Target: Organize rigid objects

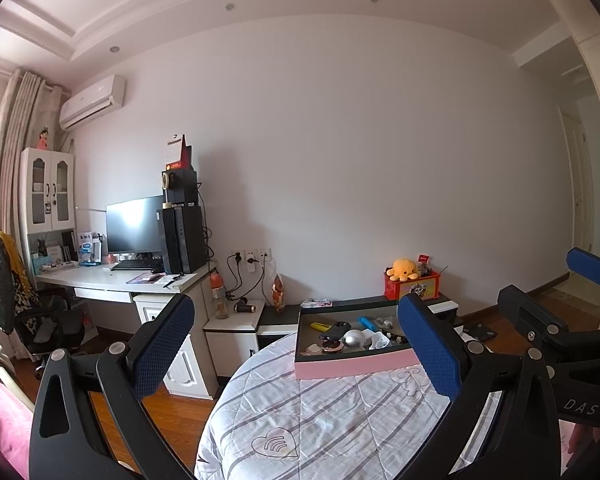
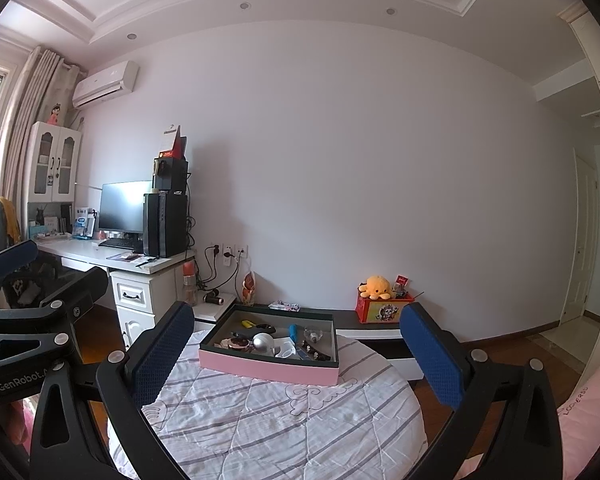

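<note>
A: Pink-sided box, dark rim, sits on the far end of the striped quilt. That's where the task items are, all inside it.

B: What do you make out in there?

A: From my right wrist view: yellow marker at the back left, a silver dome-shaped thing mid-box, a blue stick right of it, a white cup near the front wall, and a small clear item toward the right. There's dark clutter along the right front that I can't identify.

B: Grippers?

A: Left gripper is spread wide with nothing between the blue pads. It hangs over the quilt, short of the box. Its right pad overlaps the box's right end in the left wrist view, but I can't tell whether they touch.

B: And the right?

A: Right gripper is also wide apart and empty, above the quilt on the near side of the box, with the box framed between its fingers. Each gripper shows at the edge of the other's view, side by side.

B: Background?

A: White desk with a monitor at left. Yellow plush octopus on a red box, on the low dark cabinet against the wall behind the quilt.
</note>
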The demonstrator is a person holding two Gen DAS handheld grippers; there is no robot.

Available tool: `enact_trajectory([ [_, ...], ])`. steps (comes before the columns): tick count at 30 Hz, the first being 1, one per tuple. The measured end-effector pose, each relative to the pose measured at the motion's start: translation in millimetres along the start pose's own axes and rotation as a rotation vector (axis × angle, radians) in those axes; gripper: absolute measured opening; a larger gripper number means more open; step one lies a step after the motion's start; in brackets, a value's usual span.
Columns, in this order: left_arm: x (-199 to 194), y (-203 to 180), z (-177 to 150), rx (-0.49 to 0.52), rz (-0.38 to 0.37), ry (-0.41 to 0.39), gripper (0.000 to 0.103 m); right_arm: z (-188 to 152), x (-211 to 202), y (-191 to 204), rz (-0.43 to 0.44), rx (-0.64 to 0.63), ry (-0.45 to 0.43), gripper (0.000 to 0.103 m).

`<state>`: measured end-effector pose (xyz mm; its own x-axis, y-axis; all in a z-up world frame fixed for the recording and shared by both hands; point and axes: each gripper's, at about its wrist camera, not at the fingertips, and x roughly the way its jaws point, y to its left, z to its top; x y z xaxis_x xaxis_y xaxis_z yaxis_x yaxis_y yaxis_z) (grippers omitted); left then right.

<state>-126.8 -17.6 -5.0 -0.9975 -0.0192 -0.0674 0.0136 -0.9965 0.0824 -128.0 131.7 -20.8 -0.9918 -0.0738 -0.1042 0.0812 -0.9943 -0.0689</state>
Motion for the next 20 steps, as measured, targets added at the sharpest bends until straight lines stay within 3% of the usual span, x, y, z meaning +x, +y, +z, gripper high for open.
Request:
enact_trajectory([
  [20,0.9,1.2,-1.5,-0.012,-0.004,0.008,0.103,2.3,1.5,-0.9,-0.002,0.0,0.001,0.103],
])
